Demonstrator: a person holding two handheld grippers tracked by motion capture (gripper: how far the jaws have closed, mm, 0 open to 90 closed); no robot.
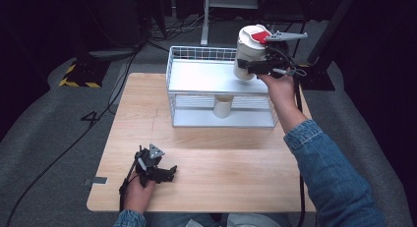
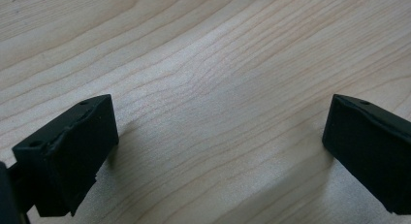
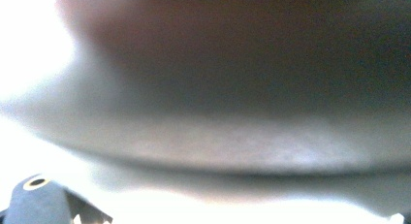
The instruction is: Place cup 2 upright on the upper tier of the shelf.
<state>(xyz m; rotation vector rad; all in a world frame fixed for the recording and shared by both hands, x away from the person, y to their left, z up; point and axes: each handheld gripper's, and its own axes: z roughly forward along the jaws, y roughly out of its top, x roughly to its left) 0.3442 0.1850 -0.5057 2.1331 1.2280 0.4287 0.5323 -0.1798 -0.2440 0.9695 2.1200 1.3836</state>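
Observation:
A white cup (image 1: 247,50) with a red patch on its top hangs in the air over the right end of the wire rack's top shelf (image 1: 211,77). My right gripper (image 1: 247,66) is shut on the cup's side and holds it slightly tilted. In the right gripper view the cup's pale wall (image 3: 218,151) is a close blur. A second, cream cup (image 1: 223,106) stands on the rack's lower shelf. My left gripper (image 1: 168,174) rests on the table near the front left. It is open, with bare wood between its fingers (image 2: 72,151).
The white wire rack (image 1: 171,89) stands at the back middle of the wooden table (image 1: 147,119). A black cable (image 1: 299,138) trails from the right gripper along the table's right edge. Grey floor and dark stands surround the table.

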